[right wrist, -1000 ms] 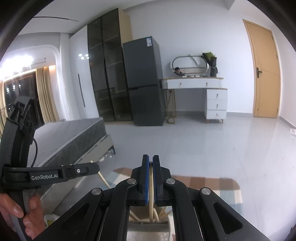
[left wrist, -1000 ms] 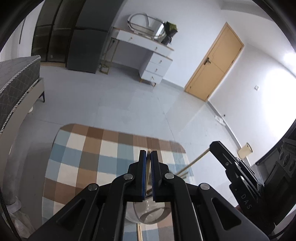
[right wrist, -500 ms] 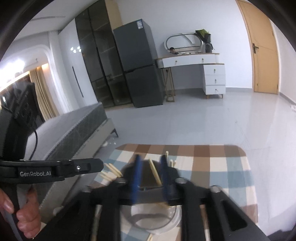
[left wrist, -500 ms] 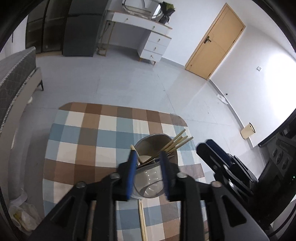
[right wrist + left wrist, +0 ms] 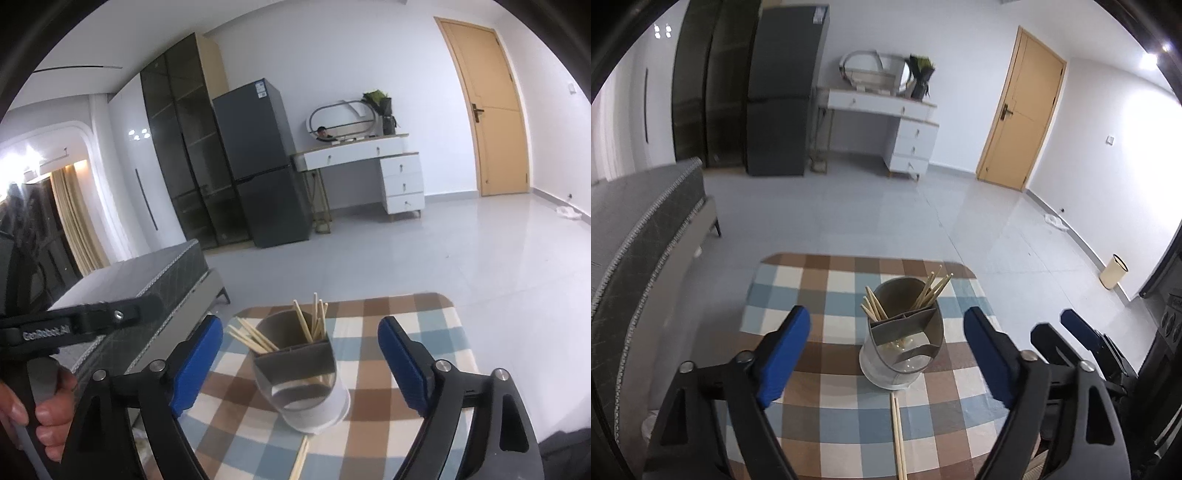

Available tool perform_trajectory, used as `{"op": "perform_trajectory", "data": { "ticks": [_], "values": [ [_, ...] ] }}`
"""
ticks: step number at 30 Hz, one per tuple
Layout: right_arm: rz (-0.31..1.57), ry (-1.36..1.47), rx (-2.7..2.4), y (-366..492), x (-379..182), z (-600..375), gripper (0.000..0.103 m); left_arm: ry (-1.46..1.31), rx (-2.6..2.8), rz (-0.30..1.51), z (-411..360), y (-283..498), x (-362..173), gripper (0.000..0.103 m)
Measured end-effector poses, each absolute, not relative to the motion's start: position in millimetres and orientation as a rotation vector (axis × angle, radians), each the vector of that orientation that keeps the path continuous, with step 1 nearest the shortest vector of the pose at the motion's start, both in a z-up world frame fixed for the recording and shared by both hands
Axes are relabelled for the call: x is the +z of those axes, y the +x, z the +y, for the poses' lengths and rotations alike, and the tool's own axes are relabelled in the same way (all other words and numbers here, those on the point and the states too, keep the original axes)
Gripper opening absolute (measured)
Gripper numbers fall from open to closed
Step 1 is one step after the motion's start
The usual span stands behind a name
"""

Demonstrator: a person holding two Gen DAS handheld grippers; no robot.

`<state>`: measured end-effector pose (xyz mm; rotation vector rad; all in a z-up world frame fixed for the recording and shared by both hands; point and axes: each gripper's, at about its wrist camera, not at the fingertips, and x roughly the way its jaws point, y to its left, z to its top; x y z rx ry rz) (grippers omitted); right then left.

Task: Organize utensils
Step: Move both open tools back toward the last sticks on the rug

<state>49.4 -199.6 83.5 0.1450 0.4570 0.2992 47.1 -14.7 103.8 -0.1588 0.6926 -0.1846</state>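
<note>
Your left claw stands released, jaws wide, holding nothing. Your right claw is likewise released and empty. Both hang above the near part of the worktop, each with the holder framed between its blue pads.

The holder stands upright near the middle of the worktop, with sticks in its far compartments and its near compartment bare as far as can be seen. A loose pair of chopsticks lies flat on the cloth, touching or just beside the holder's base. Its long axis runs from that base straight back to the near edge, in line with the left claw's fingers and just right of that claw's centre line.

Judgement: the pair lies below and behind both claws, so you need to draw back and descend. The left claw looks the better placed.

The left view shows most of the pair's length. The right view shows only a short stretch at its lower edge, but it shows the holder's divider more plainly.
</note>
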Motion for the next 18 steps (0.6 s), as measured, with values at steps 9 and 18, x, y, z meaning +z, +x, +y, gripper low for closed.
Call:
{"op": "perform_trajectory", "data": {
  "ticks": [9,18],
  "values": [
    [0.424,0.115,0.264,-5,62,-189,0.103,-0.109,-0.115,0.609,-16,5,89,0.092],
    [0.468,0.016,0.249,-39,15,-180,0.103,-0.114,-0.054,0.631,-4,-16,43,0.093]
  ]
}}
